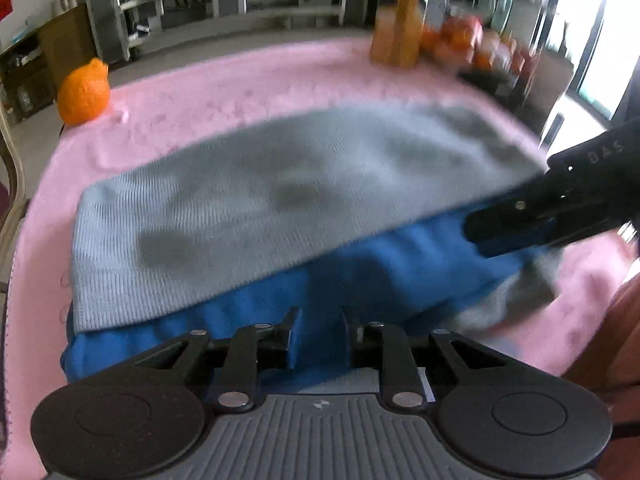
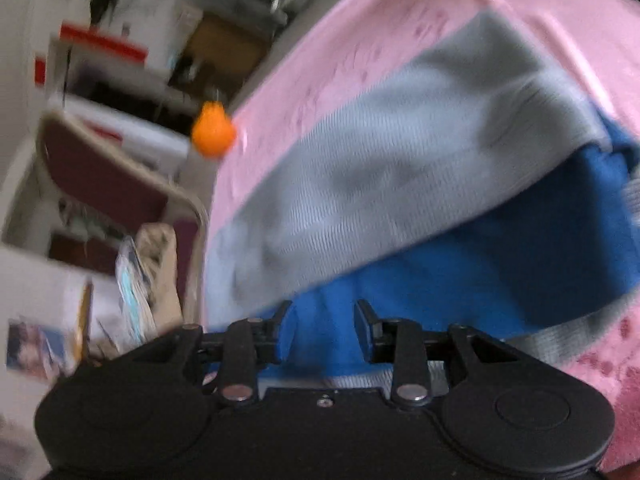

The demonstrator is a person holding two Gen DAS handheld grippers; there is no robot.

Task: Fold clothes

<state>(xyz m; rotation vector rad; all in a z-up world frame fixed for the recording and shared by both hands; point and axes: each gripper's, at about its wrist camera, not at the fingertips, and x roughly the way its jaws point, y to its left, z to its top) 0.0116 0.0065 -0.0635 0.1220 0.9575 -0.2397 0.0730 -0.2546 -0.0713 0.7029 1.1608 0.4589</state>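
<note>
A folded garment lies on a pink cloth [image 1: 248,92]. Its grey knit side [image 1: 280,208] is folded over its blue side [image 1: 360,280]. It also shows in the right wrist view, grey [image 2: 380,184] above blue [image 2: 500,264]. My left gripper [image 1: 318,332] is open over the blue near edge, nothing between its fingers. My right gripper [image 2: 324,328] is open over the blue part. It also shows in the left wrist view [image 1: 504,232] at the garment's right end. Both views are blurred.
An orange fruit [image 1: 84,94] sits at the far left edge of the pink cloth, also in the right wrist view [image 2: 213,132]. A yellow bottle [image 1: 396,20] and more fruit [image 1: 460,40] stand at the back. A chair [image 2: 120,184] stands beside the table.
</note>
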